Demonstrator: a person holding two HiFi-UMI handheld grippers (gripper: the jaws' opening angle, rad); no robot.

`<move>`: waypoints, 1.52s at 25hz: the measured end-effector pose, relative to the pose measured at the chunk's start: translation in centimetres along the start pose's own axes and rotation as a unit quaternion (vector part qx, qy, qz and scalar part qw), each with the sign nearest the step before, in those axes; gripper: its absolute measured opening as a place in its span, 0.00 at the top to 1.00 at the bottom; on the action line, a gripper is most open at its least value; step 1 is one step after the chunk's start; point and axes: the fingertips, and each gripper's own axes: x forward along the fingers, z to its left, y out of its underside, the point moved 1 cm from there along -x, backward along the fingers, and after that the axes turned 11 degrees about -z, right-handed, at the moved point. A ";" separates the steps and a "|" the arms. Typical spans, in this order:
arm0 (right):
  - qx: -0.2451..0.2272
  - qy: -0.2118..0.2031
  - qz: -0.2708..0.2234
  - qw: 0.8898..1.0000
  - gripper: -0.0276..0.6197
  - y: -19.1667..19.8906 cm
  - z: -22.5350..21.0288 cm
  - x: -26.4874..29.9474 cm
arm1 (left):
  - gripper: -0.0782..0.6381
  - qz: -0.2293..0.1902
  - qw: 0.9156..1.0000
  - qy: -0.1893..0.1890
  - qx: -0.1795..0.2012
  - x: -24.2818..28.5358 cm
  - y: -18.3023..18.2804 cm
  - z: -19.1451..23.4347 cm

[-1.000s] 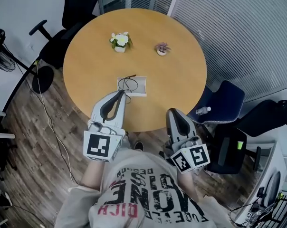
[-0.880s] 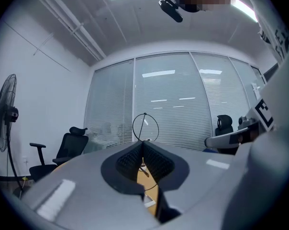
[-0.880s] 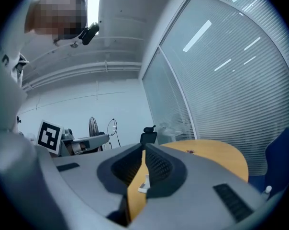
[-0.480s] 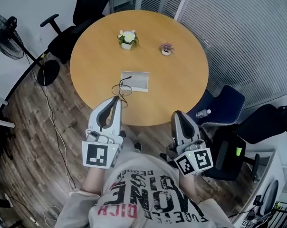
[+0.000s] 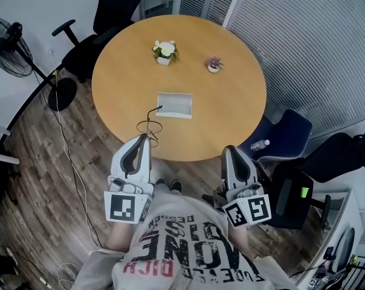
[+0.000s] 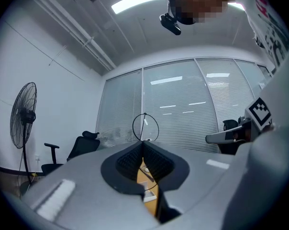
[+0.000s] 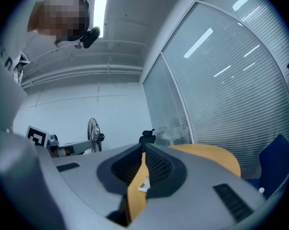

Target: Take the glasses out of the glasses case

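The white glasses case (image 5: 174,104) lies open on the middle of the round wooden table (image 5: 231,119). My left gripper (image 5: 146,138) is shut on the thin black-framed glasses (image 5: 149,126), which hang over the table's near edge, clear of the case. In the left gripper view a round lens rim of the glasses (image 6: 145,127) stands up just past the closed left gripper (image 6: 143,142). My right gripper (image 5: 230,150) is held off the table's near edge, shut and empty. In the right gripper view the right gripper (image 7: 143,150) points level across the table, and a bit of the case (image 7: 143,185) shows below it.
A white flower pot (image 5: 165,51) and a small plant (image 5: 214,64) stand at the table's far side. A black chair (image 5: 113,8) is beyond the table, a blue chair (image 5: 285,128) with a bottle (image 5: 259,143) at the right, a fan (image 5: 13,38) at the left.
My left gripper has drawn back toward the person with the glasses, from over the case to the table's near edge. The right gripper has barely shifted.
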 end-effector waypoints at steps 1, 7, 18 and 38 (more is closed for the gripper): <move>0.001 0.003 0.002 1.000 0.91 0.2 0.1 0.1 | 0.87 0.002 1.000 -0.001 -0.003 -0.3 0.1 0.3; -0.005 0.000 0.012 1.000 0.91 0.9 1.9 1.5 | 0.87 0.041 0.999 0.006 -0.027 -1.1 1.3 1.5; -0.022 0.005 0.029 0.999 0.91 2.5 2.7 3.8 | 0.87 0.039 0.999 0.027 -0.016 1.3 2.4 2.9; -0.015 -0.004 0.034 0.999 0.91 3.0 1.8 5.7 | 0.87 0.053 0.998 0.042 -0.016 2.9 3.3 2.4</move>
